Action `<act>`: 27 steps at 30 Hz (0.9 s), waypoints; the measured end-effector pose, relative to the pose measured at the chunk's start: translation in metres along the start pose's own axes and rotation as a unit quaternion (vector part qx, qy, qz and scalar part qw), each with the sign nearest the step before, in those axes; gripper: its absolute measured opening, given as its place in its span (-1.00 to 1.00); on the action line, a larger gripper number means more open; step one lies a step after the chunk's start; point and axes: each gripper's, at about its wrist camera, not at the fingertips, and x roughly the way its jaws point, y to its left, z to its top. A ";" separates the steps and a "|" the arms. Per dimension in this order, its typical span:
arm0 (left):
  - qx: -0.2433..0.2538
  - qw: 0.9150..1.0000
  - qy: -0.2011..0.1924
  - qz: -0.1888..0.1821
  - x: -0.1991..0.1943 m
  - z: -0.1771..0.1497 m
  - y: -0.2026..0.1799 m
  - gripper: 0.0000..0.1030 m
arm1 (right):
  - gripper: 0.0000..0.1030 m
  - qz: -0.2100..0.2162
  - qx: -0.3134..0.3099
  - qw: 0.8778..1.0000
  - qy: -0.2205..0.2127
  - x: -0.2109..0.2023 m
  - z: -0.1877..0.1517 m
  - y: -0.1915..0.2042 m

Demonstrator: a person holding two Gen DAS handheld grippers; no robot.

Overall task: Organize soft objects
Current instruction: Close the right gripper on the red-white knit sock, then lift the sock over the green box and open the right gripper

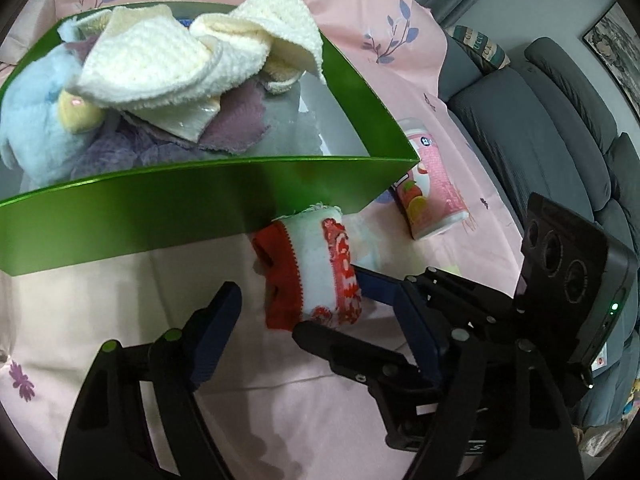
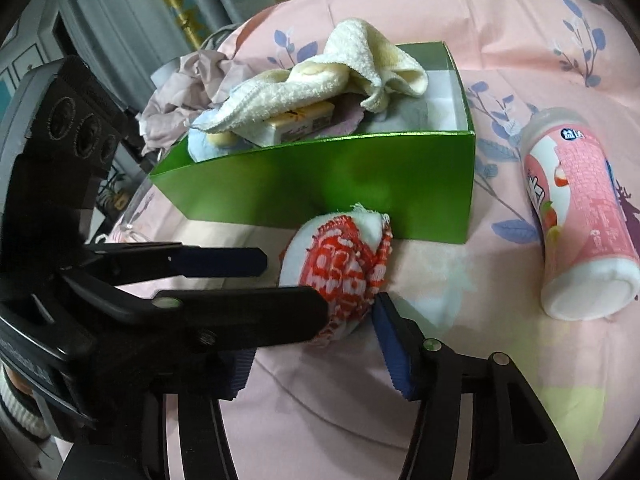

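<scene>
A rolled red-and-white sock lies on the pink cloth against the front wall of the green box. The box holds cream towels, a pale blue plush and purple cloths. My left gripper is open around the sock, which sits between its blue pads. In the right wrist view the sock sits between my right gripper's fingers, which touch it from both sides. The left gripper's fingers cross in from the left. The green box stands just behind.
A pink cylindrical wipes tube lies on its side right of the box; it also shows in the left wrist view. A crumpled mauve cloth lies behind the box. A grey sofa stands beyond the table edge.
</scene>
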 end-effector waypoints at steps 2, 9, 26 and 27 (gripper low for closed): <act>0.003 1.000 0.010 0.002 0.004 0.000 -0.001 0.15 | -0.07 -0.006 -0.001 1.000 0.000 0.001 0.000 0.000; 0.003 1.000 0.017 0.004 0.007 0.001 -0.006 -0.02 | -0.29 -0.028 -0.018 0.999 -0.007 0.000 -0.001 0.011; 0.022 0.997 -0.070 0.021 -0.064 -0.025 -0.041 -0.06 | -0.30 -0.005 -0.072 0.993 -0.097 -0.056 -0.007 0.054; 0.023 0.997 -0.075 0.021 -0.068 -0.026 -0.042 -0.06 | -0.30 -0.003 -0.073 0.992 -0.100 -0.060 -0.007 0.056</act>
